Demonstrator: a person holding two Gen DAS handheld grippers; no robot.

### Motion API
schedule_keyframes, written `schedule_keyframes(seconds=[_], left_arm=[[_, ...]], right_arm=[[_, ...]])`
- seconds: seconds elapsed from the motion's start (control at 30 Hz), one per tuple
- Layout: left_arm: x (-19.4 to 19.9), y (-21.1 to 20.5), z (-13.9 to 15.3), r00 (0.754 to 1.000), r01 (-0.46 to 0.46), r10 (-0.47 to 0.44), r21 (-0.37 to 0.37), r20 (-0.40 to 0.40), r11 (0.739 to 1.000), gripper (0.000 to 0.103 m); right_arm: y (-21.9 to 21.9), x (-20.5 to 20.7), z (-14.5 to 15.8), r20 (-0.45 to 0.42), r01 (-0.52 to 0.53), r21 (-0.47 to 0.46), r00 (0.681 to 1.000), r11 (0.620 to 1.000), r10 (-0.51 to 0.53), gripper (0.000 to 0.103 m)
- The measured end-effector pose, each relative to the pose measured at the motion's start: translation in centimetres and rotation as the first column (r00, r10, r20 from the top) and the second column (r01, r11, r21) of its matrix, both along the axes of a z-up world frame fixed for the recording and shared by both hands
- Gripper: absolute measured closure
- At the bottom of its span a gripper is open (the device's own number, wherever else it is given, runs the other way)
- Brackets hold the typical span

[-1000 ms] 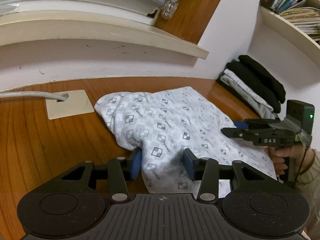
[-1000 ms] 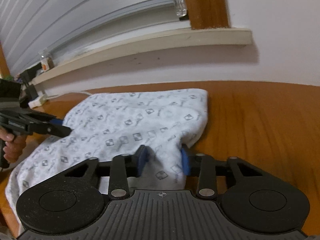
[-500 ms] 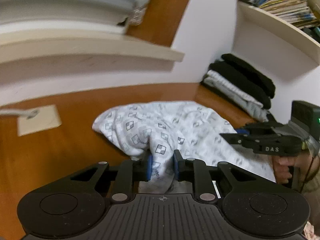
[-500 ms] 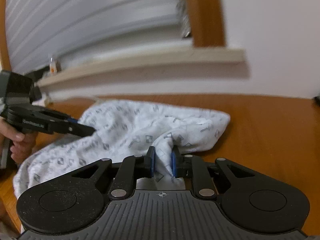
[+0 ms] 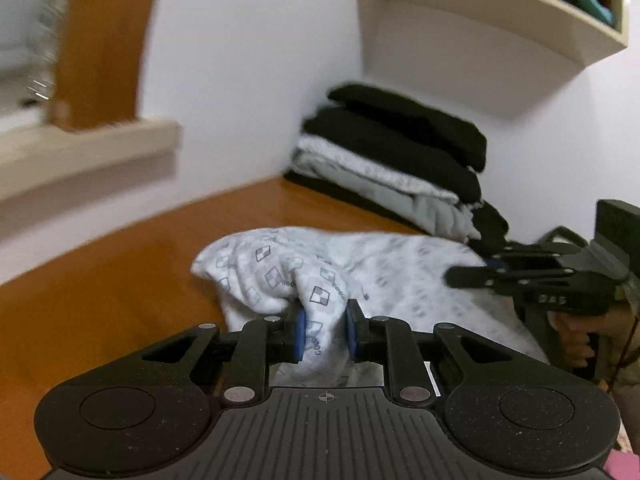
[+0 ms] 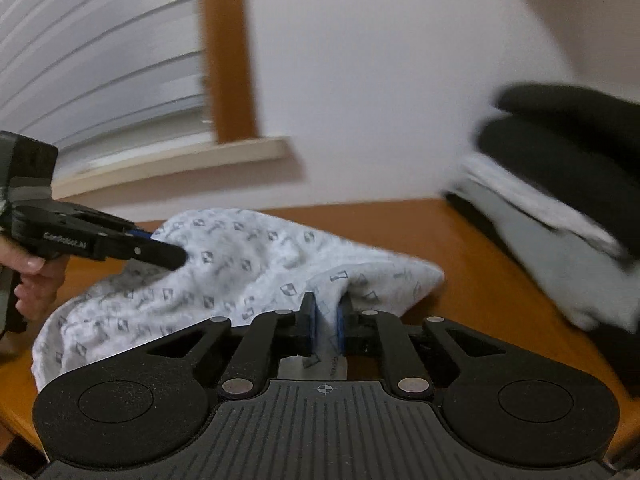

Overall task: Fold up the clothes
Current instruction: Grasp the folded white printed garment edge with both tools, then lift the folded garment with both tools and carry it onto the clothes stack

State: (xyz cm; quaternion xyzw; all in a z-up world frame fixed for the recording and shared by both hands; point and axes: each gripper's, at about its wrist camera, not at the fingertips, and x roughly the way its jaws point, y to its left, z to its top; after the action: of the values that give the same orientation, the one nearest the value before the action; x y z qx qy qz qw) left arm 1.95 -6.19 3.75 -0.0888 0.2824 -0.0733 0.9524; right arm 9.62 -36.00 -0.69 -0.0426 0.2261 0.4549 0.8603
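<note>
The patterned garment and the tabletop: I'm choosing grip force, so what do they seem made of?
Patterned garment: soft white knit or woven fabric, probably cotton, matte; it bunches and creases. Tabletop: orange-brown wood or wood-look laminate, smooth with a glossy sheen.

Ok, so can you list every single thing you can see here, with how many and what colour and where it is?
patterned cloth: one, white with small grey squares, bunched on the table, pinched at two spots
table: one, orange-brown wood, under the cloth
folded clothes pile: one stack, black and light grey pieces, on the table against the wall
windowsill: one, cream, on the left
window blind: one, white slats, above the sill
wall shelf: one, cream, up high, with books, too blurred to count
left hand-held gripper: black with blue pads, shut on the cloth
right hand-held gripper: black with blue pads, shut on the cloth
person's hands: two, each holding a handle
</note>
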Motion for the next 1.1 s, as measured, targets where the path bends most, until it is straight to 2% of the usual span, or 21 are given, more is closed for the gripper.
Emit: schedule_keyframes(seconds=[0.07,0.13,0.2,0.27,0.33,0.47,0.57,0.6,0.63,0.67,0.73,0.83,0.9,1.0,1.1], left_arm=[[1.7,-0.2,-0.7,0.999,0.015,-0.015,-0.002,-0.031,1.000,0.082],[2.4,0.3,-1.1,0.998,0.024,-0.025,-0.015,-0.059,1.000,0.080],[2.7,1.2,-1.4,0.996,0.026,-0.029,-0.036,-0.087,0.999,0.074],[2.9,2.2,-1.7,0.993,0.028,-0.035,-0.061,-0.111,0.998,0.062],[3.1,3.1,-2.1,0.991,0.033,-0.045,-0.091,-0.129,0.995,0.055],[4.7,4.2,-3.1,0.982,0.091,-0.120,-0.187,-0.145,0.978,0.052],[6.0,4.9,-3.8,0.975,0.140,-0.181,-0.273,-0.132,0.952,0.053],[6.5,5.0,-4.0,0.970,0.158,-0.205,-0.301,-0.129,0.940,0.056],[6.8,5.1,-4.2,0.968,0.164,-0.214,-0.314,-0.130,0.935,0.067],[7.2,5.1,-4.5,0.966,0.168,-0.221,-0.324,-0.132,0.931,0.071],[6.7,4.8,-4.4,0.972,0.168,-0.209,-0.303,-0.106,0.938,0.075],[5.4,4.0,-3.8,0.979,0.184,-0.201,-0.271,-0.037,0.945,0.079],[4.3,3.0,-2.6,0.977,0.212,-0.215,-0.236,0.015,0.948,0.079],[3.0,1.0,0.4,0.964,0.259,-0.243,-0.170,0.108,0.951,0.079],[3.0,-1.4,3.4,0.941,0.303,-0.277,-0.121,0.194,0.945,0.079]], right_arm=[[-1.7,1.2,-0.8,-0.049,0.029,0.006,0.998,1.000,-0.028,0.091],[-2.4,2.0,-1.5,-0.094,0.050,0.004,0.994,0.999,-0.050,0.082],[-2.6,2.3,-1.9,-0.115,0.063,-0.014,0.991,0.998,-0.064,0.075],[-2.7,2.5,-2.1,-0.137,0.080,-0.026,0.987,0.996,-0.083,0.063],[-2.5,3.0,-2.1,-0.164,0.097,-0.034,0.981,0.995,-0.101,0.052],[-1.5,4.0,-2.3,-0.194,0.087,-0.029,0.977,0.996,-0.091,0.047],[-0.1,4.7,-2.3,-0.200,0.084,-0.025,0.976,0.996,-0.088,0.048],[0.6,4.7,-2.3,-0.194,0.076,-0.030,0.978,0.997,-0.080,0.052],[1.0,4.6,-2.3,-0.199,0.065,-0.033,0.977,0.997,-0.071,0.067],[1.4,4.6,-2.3,-0.204,0.055,-0.036,0.977,0.998,-0.062,0.075],[1.5,4.4,-2.4,-0.227,0.055,-0.012,0.972,0.998,-0.056,0.081],[1.3,2.8,-2.3,-0.156,0.089,-0.020,0.984,0.996,-0.091,0.083],[0.7,1.0,-1.4,-0.064,0.115,-0.014,0.991,0.993,-0.115,0.083],[-0.5,-1.6,0.5,0.069,0.140,0.017,0.988,0.990,-0.141,0.083],[-2.5,-2.7,3.5,0.173,0.160,0.055,0.971,0.986,-0.167,0.083]])
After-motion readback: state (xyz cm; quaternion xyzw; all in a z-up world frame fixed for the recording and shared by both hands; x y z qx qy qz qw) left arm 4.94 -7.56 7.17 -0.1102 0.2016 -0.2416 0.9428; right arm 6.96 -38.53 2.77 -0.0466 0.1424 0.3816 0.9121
